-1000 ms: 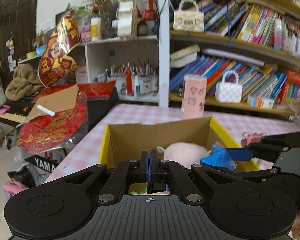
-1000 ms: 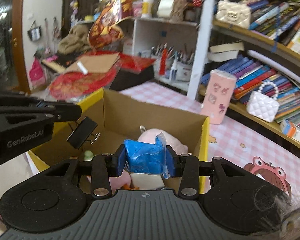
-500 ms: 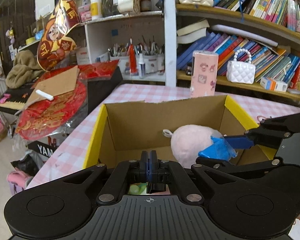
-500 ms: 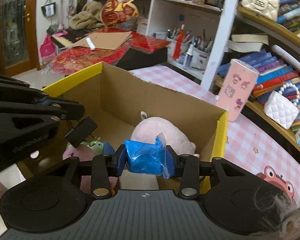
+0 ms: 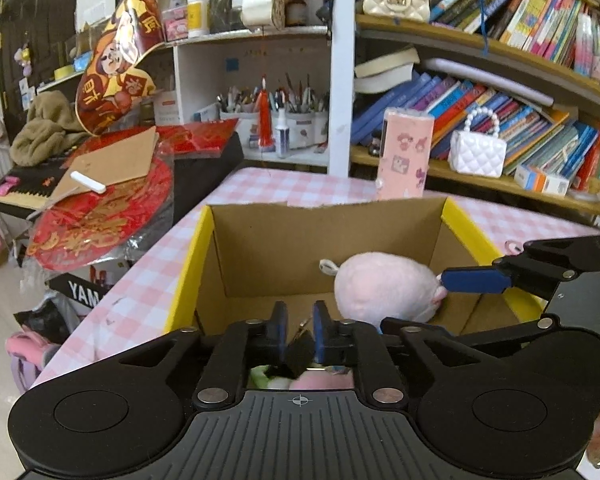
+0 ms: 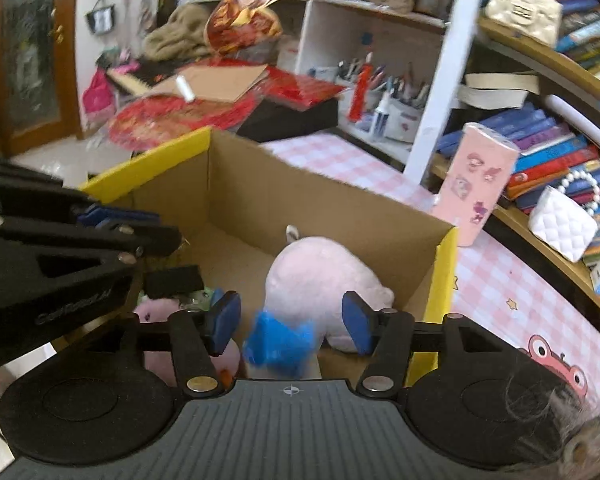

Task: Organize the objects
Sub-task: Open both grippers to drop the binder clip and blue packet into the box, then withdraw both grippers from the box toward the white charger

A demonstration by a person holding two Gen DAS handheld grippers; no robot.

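Both over the cardboard box (image 6: 324, 204): right tool (image 6: 290, 322) just opened wide, blue packet (image 6: 278, 342) loose between; left tool (image 5: 299, 334) just opened narrowly, black clip (image 5: 298, 354) between.

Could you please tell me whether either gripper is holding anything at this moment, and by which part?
Nothing is held. The right gripper has just opened, its fingers clear of the crumpled blue plastic packet. The left gripper has just opened around the black binder clip.

We see bright, even daylight indoors, soft shadows inside the box (image 5: 328, 248). Strong fisheye bending at edges, dark corners. Right wrist view is motion-blurred, especially the blue packet (image 6: 278, 342); left wrist view is sharper.
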